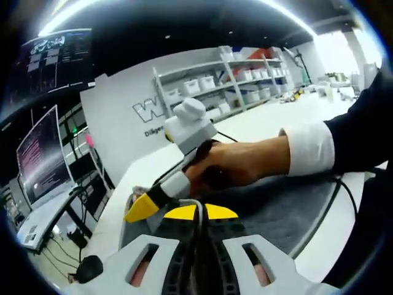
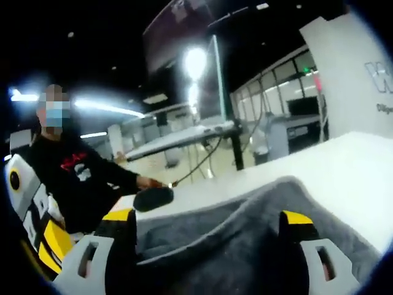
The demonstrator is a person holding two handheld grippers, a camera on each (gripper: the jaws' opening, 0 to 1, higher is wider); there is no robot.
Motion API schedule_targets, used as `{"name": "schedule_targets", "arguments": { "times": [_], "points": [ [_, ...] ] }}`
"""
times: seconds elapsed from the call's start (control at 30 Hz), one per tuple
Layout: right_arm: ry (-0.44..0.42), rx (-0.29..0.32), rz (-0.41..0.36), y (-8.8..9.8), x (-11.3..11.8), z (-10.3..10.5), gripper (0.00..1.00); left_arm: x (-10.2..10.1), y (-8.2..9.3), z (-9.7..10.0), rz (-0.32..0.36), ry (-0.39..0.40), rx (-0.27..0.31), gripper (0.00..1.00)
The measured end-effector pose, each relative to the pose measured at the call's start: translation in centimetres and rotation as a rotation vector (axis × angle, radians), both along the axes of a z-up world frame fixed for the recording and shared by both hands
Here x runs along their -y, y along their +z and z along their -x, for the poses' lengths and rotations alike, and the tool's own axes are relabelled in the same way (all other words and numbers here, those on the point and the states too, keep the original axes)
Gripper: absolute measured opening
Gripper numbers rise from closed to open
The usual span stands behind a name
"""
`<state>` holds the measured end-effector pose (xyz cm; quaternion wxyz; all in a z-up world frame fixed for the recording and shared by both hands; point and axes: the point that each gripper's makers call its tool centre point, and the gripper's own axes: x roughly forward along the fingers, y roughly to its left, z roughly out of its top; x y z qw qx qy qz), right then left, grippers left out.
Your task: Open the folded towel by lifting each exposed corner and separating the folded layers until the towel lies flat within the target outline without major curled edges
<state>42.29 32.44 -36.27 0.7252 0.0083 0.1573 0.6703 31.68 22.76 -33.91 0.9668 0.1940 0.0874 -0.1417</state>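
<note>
Right gripper view: right tongs [image 2: 209, 230] apart around grey towel [image 2: 245, 239]; left tongs [image 1: 196, 212] together

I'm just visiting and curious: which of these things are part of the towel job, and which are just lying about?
Job: towel, left gripper, right gripper, table.
Lying about: mouse, monitors, shelves, a seated person.

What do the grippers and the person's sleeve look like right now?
Both grippers have pale grey slotted jaws with yellow tips and black inner parts. The right gripper, seen in the left gripper view, carries a black cable. The hand wears a white cuff under a dark sleeve.
</note>
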Motion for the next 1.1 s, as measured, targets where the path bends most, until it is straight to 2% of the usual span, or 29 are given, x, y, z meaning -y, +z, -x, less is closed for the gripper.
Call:
{"name": "schedule_targets", "arguments": {
  "times": [0.07, 0.27, 0.33, 0.47, 0.57, 0.67, 0.77, 0.8, 0.87, 0.93, 1.0, 1.1],
  "points": [
    [0.002, -0.004, -0.008, 0.2, 0.0, -0.1, 0.89, 0.0, 0.0, 0.0, -0.001, -0.001, 0.0, 0.02],
    [-0.002, -0.017, 0.003, 0.1, -0.1, -0.3, 0.88, 0.2, 0.0, 0.0, -0.001, 0.0, 0.005, 0.02],
    [-0.024, -0.052, 0.006, -0.2, -0.1, -0.4, 0.9, 0.2, 0.1, 0.0, -0.003, 0.001, 0.007, 0.02],
    [-0.033, -0.054, 0.014, -0.4, -0.2, -0.4, 0.96, 0.5, 0.3, 0.0, 0.0, 0.0, 0.019, 0.02],
    [-0.025, -0.113, -0.018, -0.3, -0.3, 0.1, 0.95, 0.9, 0.5, 0.1, -0.002, -0.004, 0.026, 0.02],
    [-0.016, -0.14, 0.007, -0.8, -0.2, 0.6, 0.97, 1.2, 0.4, 0.1, 0.001, -0.014, 0.026, 0.02],
    [0.02, -0.128, 0.023, -1.3, -0.1, 1.5, 0.91, 1.6, 0.3, 0.1, -0.01, -0.018, 0.024, 0.02],
    [0.057, -0.111, -0.032, -0.6, -0.7, 2.0, 0.94, 1.6, 0.3, 0.1, -0.011, -0.019, 0.024, 0.02],
    [0.06, -0.124, 0.011, -1.2, -0.4, 2.1, 0.91, 1.8, 0.3, 0.1, -0.009, -0.024, 0.025, 0.02],
    [0.059, -0.112, 0.01, -1.4, -0.5, 2.0, 1.0, 1.9, 0.3, 0.1, -0.012, -0.027, 0.026, 0.02],
    [0.057, -0.093, 0.014, -1.4, -0.4, 1.9, 1.0, 1.9, 0.3, 0.1, -0.011, -0.027, 0.025, 0.02],
    [0.065, -0.101, 0.01, -1.4, -0.3, 2.3, 1.0, 2.1, 0.3, 0.2, -0.009, -0.033, 0.023, 0.02]
  ]
}}
